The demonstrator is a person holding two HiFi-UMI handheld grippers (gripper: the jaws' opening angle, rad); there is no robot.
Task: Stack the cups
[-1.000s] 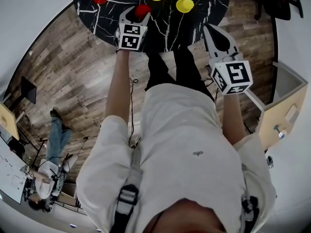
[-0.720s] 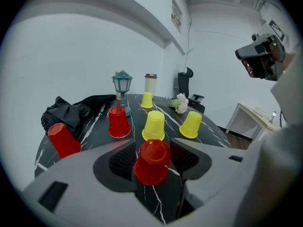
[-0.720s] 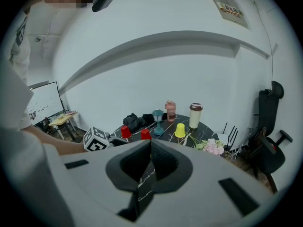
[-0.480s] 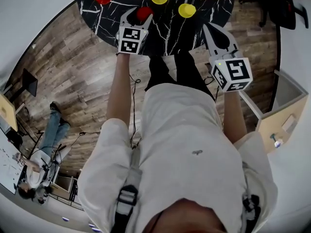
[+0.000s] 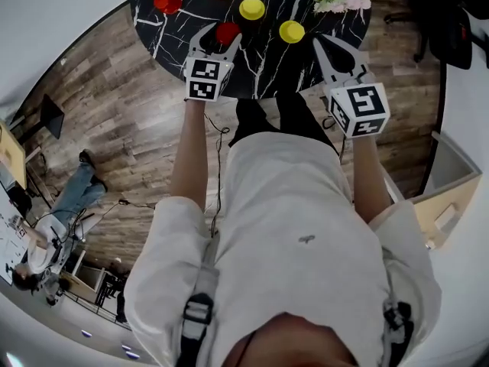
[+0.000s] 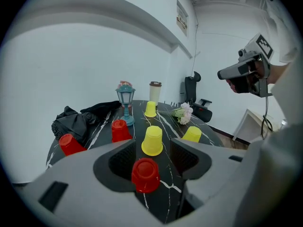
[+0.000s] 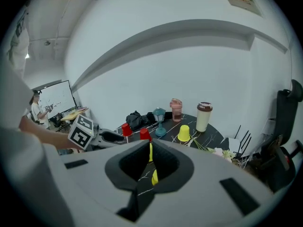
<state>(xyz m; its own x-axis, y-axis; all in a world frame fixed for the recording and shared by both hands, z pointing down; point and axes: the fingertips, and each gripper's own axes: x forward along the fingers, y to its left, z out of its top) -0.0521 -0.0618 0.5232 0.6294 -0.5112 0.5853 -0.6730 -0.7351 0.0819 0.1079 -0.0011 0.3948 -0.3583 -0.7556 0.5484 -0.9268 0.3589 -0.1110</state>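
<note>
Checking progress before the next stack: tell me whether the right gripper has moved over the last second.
Yes. The right gripper has advanced toward the table, and its tips are now nearer the closest yellow cup than before.

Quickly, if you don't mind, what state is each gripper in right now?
Left gripper: open, with a red cup between its jaws, not gripped.
Right gripper: shut, holding nothing.

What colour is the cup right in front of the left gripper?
The cup is red; the left gripper view shows it best.
</note>
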